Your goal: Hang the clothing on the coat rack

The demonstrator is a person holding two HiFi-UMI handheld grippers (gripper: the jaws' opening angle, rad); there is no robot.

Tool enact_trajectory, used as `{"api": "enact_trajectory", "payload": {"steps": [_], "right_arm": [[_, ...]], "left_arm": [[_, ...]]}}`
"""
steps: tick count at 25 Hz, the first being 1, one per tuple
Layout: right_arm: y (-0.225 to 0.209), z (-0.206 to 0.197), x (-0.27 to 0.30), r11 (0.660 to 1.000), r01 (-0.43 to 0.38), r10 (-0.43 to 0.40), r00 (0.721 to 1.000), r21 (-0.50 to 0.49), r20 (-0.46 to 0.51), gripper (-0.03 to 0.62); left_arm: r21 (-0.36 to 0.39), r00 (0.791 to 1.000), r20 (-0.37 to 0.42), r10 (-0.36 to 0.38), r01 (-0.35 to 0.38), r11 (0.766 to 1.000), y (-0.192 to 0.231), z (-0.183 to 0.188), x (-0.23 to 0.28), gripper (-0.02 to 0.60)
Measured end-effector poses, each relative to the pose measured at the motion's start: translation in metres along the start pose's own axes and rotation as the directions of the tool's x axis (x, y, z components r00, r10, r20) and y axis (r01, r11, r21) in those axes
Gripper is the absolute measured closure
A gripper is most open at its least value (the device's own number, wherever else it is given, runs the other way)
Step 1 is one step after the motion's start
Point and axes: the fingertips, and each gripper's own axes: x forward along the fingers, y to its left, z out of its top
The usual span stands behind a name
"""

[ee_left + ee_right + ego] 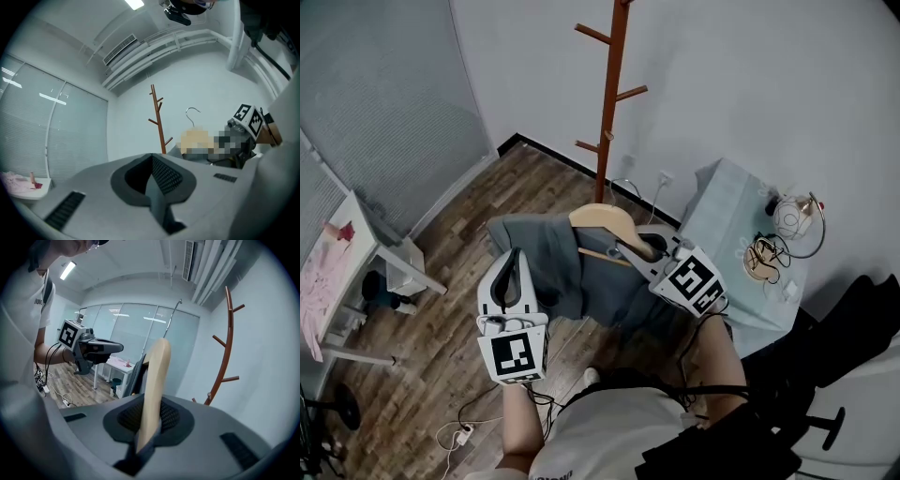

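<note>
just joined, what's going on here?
A person holds a grey garment on a wooden hanger, facing the coat rack. The right gripper is clamped on the hanger. The left gripper is shut on nothing, near the garment's edge. The rack's pegs in view are bare.

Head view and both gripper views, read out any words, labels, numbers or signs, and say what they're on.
No words or numbers can be read anywhere.
Left gripper cube: black-and-white square marker, no text.
Right gripper cube: same kind of marker.
Person's shirt: dark print, too blurred to read.
</note>
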Motion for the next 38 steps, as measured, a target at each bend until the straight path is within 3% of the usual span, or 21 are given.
{"api": "enact_trajectory", "payload": {"steps": [6, 17, 38], "right_arm": [[-0.017, -0.002, 0.008, 1.0, 0.009, -0.009, 1.0, 0.009, 0.012, 0.543], [-0.057, -0.008, 0.033, 0.998, -0.052, 0.051, 0.999, 0.032, 0.016, 0.543], [-0.114, -0.072, 0.104, 0.963, -0.217, 0.221, 0.975, 0.163, -0.008, 0.546]], "left_arm": [[-0.06, 1.0, 0.002, -0.011, 0.011, 0.998, -0.001, -0.006, 0.007, 0.569], [-0.052, 0.999, -0.001, 0.037, -0.037, 0.998, 0.016, -0.012, 0.039, 0.569], [-0.015, 0.994, -0.057, 0.098, -0.099, 0.995, 0.023, -0.028, 0.124, 0.569]]}}
